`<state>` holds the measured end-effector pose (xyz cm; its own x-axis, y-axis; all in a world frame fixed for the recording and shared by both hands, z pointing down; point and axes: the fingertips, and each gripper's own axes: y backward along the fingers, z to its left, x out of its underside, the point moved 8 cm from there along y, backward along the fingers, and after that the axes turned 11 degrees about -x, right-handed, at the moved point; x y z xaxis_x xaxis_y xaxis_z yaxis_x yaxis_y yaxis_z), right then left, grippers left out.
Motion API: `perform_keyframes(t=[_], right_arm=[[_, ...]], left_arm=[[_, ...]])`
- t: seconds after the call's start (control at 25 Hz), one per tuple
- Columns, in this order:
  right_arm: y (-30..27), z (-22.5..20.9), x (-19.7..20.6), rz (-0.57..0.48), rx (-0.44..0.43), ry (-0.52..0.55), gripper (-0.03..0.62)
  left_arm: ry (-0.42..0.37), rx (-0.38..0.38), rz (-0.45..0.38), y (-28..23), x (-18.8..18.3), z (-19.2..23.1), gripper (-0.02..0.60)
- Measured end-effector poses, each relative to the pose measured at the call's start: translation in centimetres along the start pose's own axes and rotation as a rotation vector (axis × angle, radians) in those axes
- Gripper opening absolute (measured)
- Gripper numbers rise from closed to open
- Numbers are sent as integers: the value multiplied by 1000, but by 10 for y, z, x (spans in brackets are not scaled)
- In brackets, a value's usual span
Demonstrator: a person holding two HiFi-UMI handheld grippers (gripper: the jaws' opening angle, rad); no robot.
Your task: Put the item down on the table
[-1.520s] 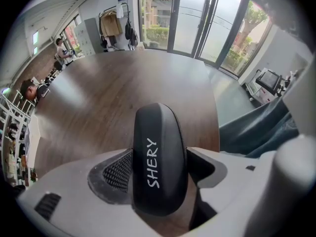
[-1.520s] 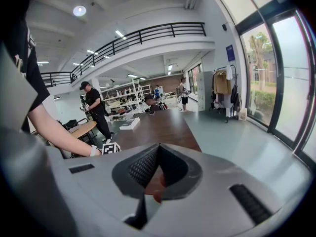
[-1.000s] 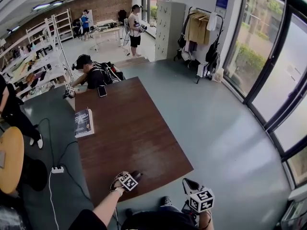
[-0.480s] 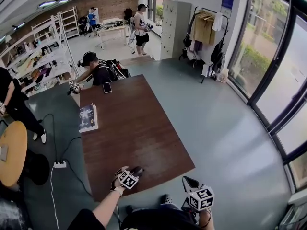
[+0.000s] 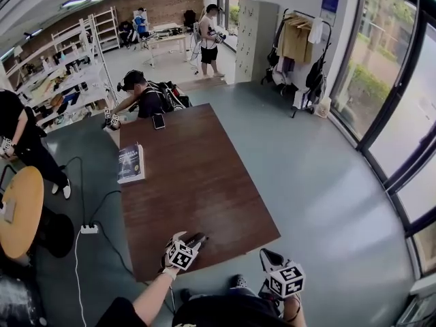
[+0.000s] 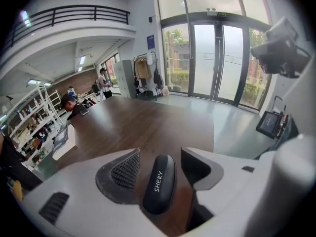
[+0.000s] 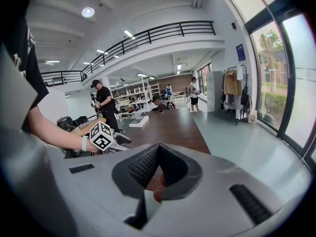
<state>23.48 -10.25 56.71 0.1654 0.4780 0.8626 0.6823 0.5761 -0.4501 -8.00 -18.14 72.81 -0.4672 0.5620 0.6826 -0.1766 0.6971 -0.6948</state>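
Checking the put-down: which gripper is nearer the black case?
Left. The black case lies between the jaws of the left gripper, which have just been closing; the right gripper is off the table, to its right.

The table (image 5: 197,182) looks like dark brown wood, smooth, with a soft sheen that catches the window light. The case (image 6: 159,184) is black, smooth and matt, either plastic or leatherette, with white print on it. The right gripper (image 7: 158,147) has a pale grey, matt plastic shell, and its pads (image 7: 143,168) are dark, rubbery and ribbed. The floor (image 5: 320,182) is grey-green, smooth and glossy. The doors (image 6: 217,58) are clear glass in dark frames. The far wall (image 5: 163,5) is rough brick.
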Motion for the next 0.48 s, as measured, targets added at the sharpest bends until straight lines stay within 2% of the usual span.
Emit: perform_keyframes(t=[0.12,0.32,0.48], right_arm=[[-2,1,-1,6,-10,0,-15],[-8,3,-2,4,-30,11,-15],[-14,6,-3,9,-52,18,-15]], left_arm=[[38,-17,-49,14,-10,2,238],[48,-69,-133,41,-24,2,175],[97,-108,-198,61,-29,3,115]])
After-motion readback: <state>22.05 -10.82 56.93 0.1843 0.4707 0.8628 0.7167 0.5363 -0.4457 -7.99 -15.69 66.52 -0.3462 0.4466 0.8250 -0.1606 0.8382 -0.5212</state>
